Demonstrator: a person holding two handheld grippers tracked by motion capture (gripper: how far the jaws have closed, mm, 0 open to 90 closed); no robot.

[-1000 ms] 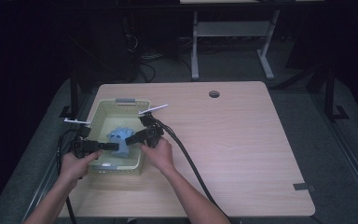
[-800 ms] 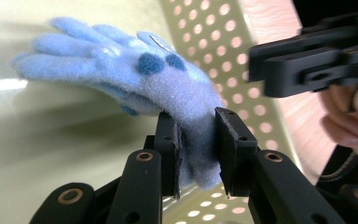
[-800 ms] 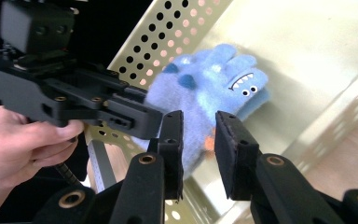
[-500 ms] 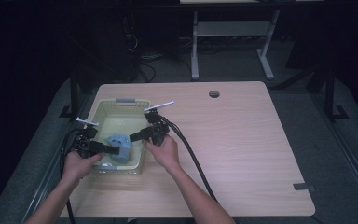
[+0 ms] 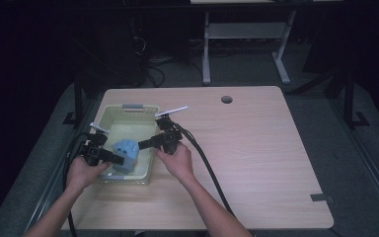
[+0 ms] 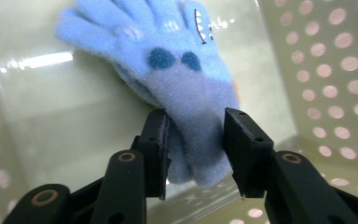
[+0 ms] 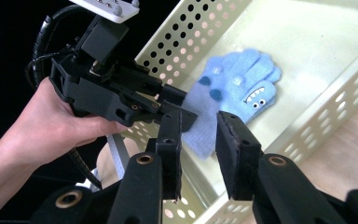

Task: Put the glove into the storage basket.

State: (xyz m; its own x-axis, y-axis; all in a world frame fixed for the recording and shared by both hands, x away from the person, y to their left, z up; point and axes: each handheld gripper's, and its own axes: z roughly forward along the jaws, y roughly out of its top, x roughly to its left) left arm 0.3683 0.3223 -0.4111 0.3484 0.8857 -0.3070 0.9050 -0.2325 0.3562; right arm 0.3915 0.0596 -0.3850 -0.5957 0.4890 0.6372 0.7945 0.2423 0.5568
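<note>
- Blue glove (image 6: 186, 88) — over the pale perforated basket (image 5: 109, 114), cuff end between left gripper (image 6: 195, 149) jaws, which pinch it.
- Right gripper (image 7: 198, 154) — jaws parted, holding nothing, just beside the cuff.

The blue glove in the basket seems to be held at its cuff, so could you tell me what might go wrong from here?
1. The left gripper pinches only the cuff of the blue glove, so the soft fleece could slip out when lifted.
2. The right gripper hangs open near the same cuff; closing there might knock the left gripper.
3. The limp fingers could catch on the basket wall.
</note>
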